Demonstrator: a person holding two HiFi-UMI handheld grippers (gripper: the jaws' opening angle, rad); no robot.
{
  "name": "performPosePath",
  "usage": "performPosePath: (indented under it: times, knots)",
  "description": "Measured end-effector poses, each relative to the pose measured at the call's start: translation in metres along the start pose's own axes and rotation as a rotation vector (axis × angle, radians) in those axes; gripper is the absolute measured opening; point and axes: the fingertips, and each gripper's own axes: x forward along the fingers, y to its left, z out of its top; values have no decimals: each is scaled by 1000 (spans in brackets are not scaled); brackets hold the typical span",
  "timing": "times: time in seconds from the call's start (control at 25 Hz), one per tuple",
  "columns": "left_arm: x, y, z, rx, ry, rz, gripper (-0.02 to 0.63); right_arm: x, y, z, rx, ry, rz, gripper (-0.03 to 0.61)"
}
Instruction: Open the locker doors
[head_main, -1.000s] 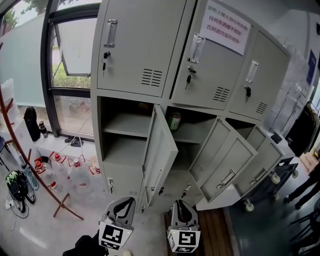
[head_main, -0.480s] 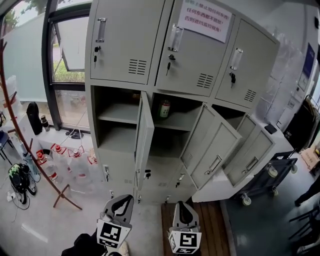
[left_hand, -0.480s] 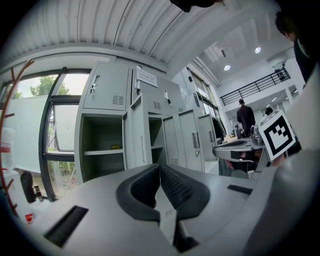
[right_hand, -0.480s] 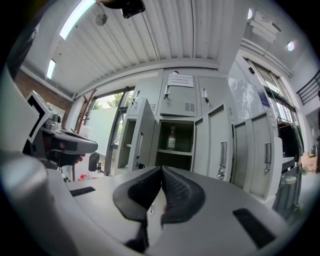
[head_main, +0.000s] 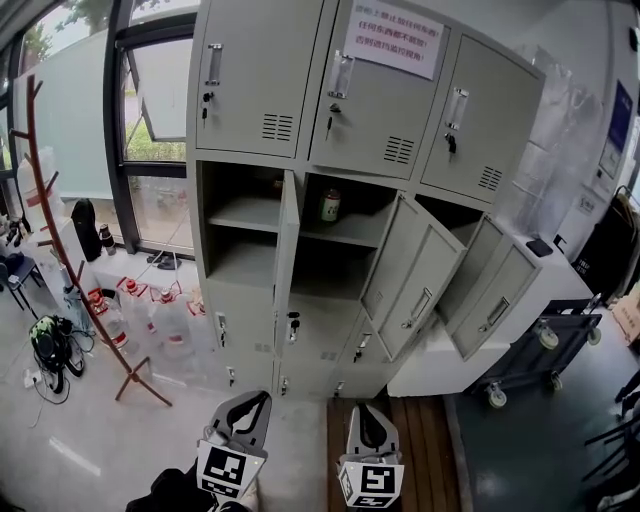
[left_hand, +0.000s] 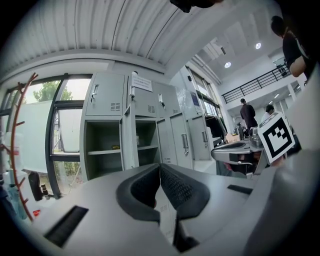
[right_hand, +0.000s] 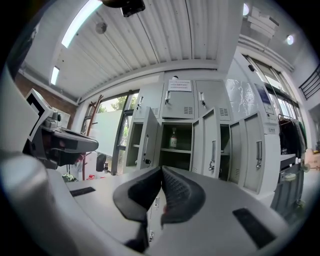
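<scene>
The left gripper (head_main: 258, 402) and right gripper (head_main: 362, 412) hover pinched closed and empty, well back from the lockers (head_main: 240, 340). The middle doors (head_main: 412, 275) stand open, while the top doors (head_main: 262, 75), seemingly latched, await.

Workplace hall, office or lab building by the look of it. Bank of grey steel lockers (head_main: 262, 90) against the wall, with a printed notice (head_main: 392, 45) on an upper door. Left of lockers: tall window (head_main: 150, 160), coat stand (head_main: 60, 230), water jugs (head_main: 165, 315) on the floor. Right of lockers: wheeled cart (head_main: 545, 350); farther right, a railed mezzanine (left_hand: 250, 85) with people (left_hand: 246, 114) standing below it.
</scene>
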Motion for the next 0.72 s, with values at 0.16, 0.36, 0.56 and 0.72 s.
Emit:
performPosePath:
  times: [0.16,0.36,0.56,0.72]
  knots:
    - [-11,-11,1,3,-2,8,25,-14,0,-1,0,-3,7,15]
    - [-17,-15,5,5,-40,20,25,-24,1,0,-1,-9,11,15]
    - [-24,-19,6,5,-17,20,25,-30,1,1,-3,-13,9,15]
    - [-26,-21,8,2,-24,18,25,-32,1,2,-5,-15,6,15]
